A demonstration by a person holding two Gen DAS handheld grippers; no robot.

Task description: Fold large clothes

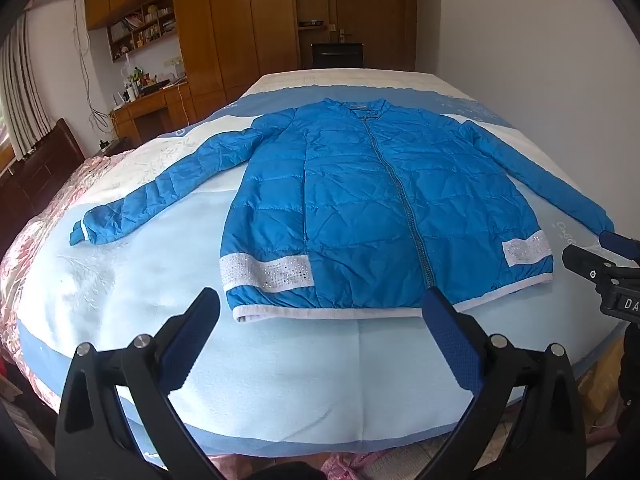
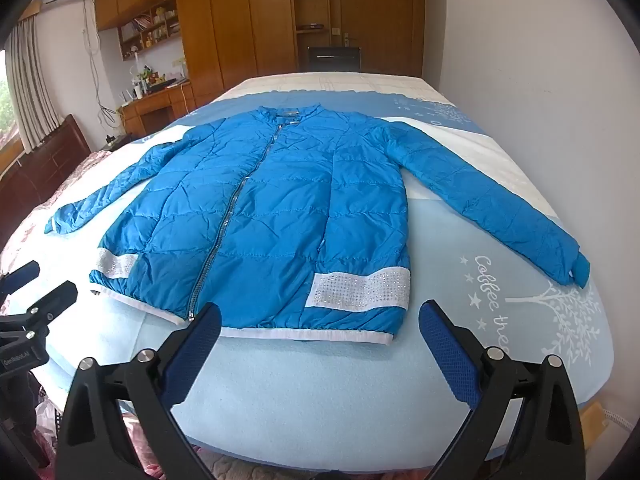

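A blue quilted jacket lies flat and zipped on the bed, front up, both sleeves spread outward, white hem nearest me. It also shows in the right wrist view. My left gripper is open and empty, held just short of the hem's left half. My right gripper is open and empty, held just short of the hem's right half. The right gripper also shows at the right edge of the left wrist view, and the left gripper at the left edge of the right wrist view.
The bed has a light blue and white cover. A white wall runs along its right side. Wooden wardrobes, a desk and a dark chair stand beyond. A dark headboard is at left.
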